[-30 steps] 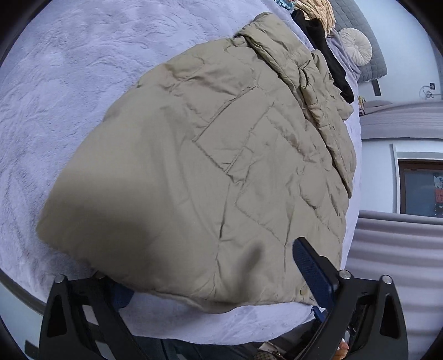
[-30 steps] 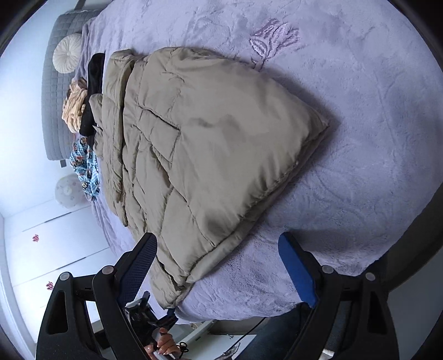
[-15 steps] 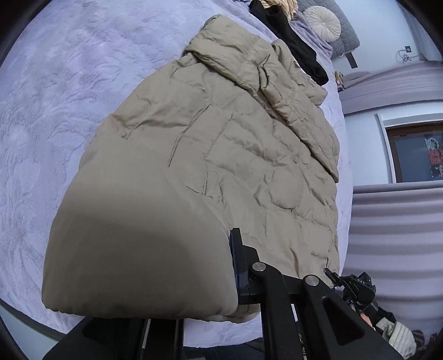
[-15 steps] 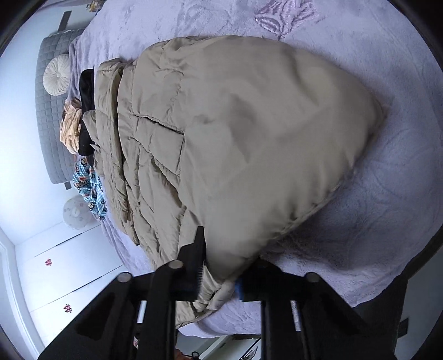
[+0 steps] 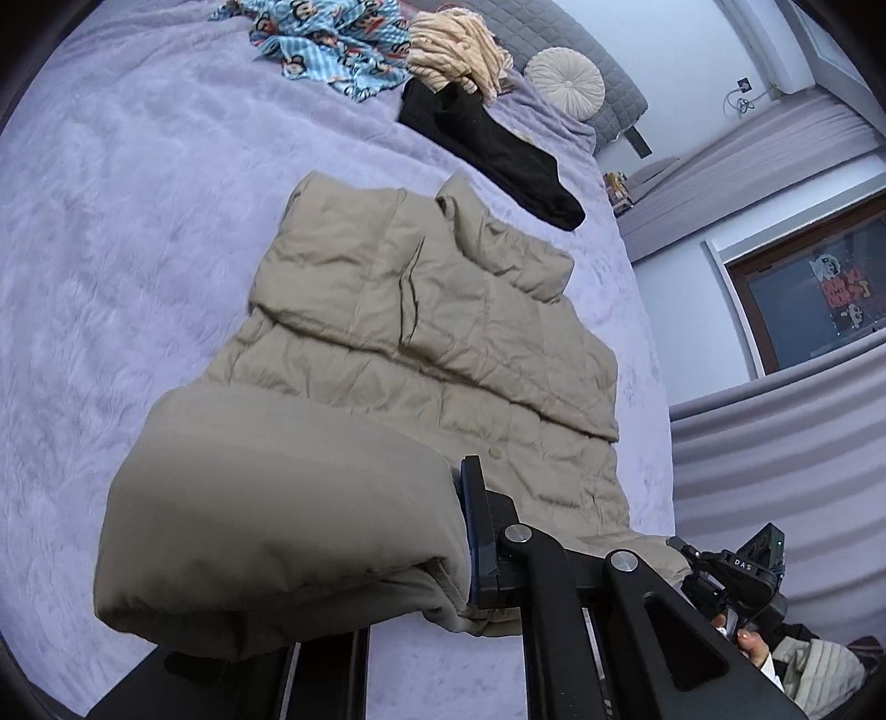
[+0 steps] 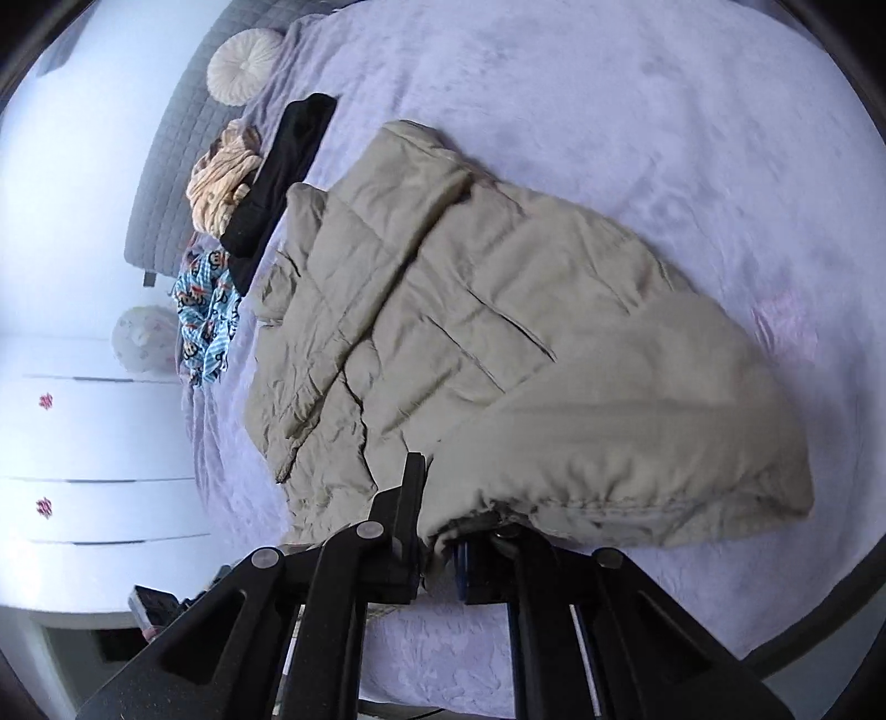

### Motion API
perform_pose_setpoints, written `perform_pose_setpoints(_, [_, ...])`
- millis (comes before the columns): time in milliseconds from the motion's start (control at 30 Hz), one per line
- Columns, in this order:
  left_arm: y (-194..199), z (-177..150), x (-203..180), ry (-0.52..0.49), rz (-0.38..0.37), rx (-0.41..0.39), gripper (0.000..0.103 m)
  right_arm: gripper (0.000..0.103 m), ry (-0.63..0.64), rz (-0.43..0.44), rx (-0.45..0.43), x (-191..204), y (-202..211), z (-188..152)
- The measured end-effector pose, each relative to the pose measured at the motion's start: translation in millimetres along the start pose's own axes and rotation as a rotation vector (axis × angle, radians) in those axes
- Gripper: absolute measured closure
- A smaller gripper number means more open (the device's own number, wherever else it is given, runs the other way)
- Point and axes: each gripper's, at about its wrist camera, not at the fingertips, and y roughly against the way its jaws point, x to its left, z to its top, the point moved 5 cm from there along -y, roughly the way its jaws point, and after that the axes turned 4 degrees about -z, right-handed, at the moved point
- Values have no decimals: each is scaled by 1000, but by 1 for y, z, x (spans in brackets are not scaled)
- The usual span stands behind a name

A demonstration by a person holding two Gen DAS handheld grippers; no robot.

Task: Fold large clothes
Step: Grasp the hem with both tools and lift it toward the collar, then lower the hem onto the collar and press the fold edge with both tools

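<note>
A beige quilted puffer jacket [image 5: 421, 321] lies on a lavender bedspread [image 5: 111, 221]; it also shows in the right wrist view [image 6: 498, 332]. My left gripper [image 5: 443, 565] is shut on the jacket's bottom hem, which is raised and curls over toward the collar. My right gripper [image 6: 443, 554] is shut on the other corner of the same hem and holds it up off the bedspread [image 6: 664, 111]. The pads are mostly hidden by the bunched fabric.
Beyond the jacket lie a black garment [image 5: 493, 149], a tan knit [image 5: 454, 55] and a blue cartoon-print cloth [image 5: 332, 44]. A round cream cushion [image 5: 565, 83] leans on the grey headboard [image 6: 177, 138]. A white wardrobe [image 6: 83, 443] stands at the left in the right wrist view.
Both grippers went from open to shut on the jacket's hem, then lifted it and carried it toward the collar. The lower part now folds over the upper part.
</note>
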Motion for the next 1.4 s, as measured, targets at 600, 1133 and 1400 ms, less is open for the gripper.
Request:
perform_pose_setpoints(600, [-110, 171, 11, 1, 276, -127, 90, 94, 439, -32, 29, 163, -97, 200])
perform_pose_setpoints(1133, [-210, 207, 64, 10, 320, 10, 90, 94, 276, -117, 51, 131, -215, 243])
perform_pose_setpoints(1400, [-144, 209, 28, -99, 377, -154, 14, 81, 303, -86, 68, 144, -195, 244])
